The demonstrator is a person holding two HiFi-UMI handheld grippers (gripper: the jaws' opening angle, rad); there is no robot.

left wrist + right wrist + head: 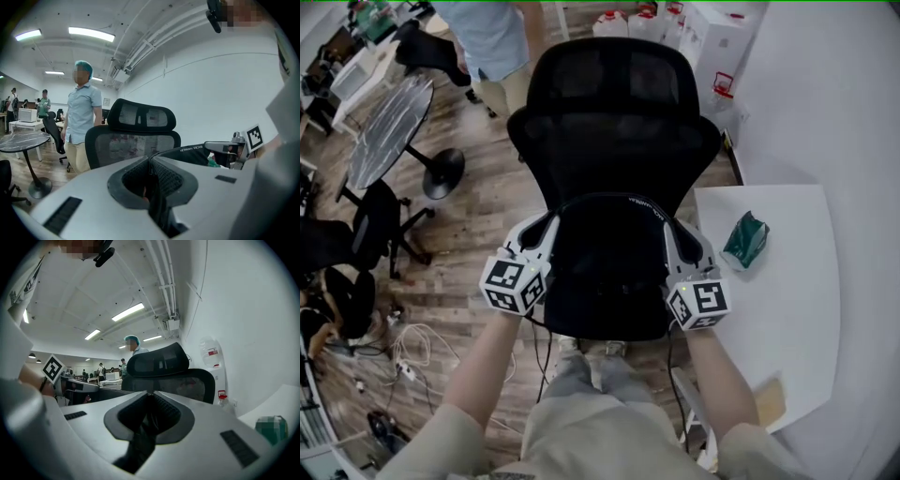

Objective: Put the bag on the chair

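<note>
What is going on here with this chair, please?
A person holds a black bag by its two sides, one in the left hand-held gripper and one in the right hand-held gripper. Both are shut on its fabric. The bag is in front of the backrest of a black office chair, over the seat. Whether it rests on the seat, I cannot tell. A second person stands behind the chair.

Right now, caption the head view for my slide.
Left gripper and right gripper hold a black bag over the office chair.
</note>
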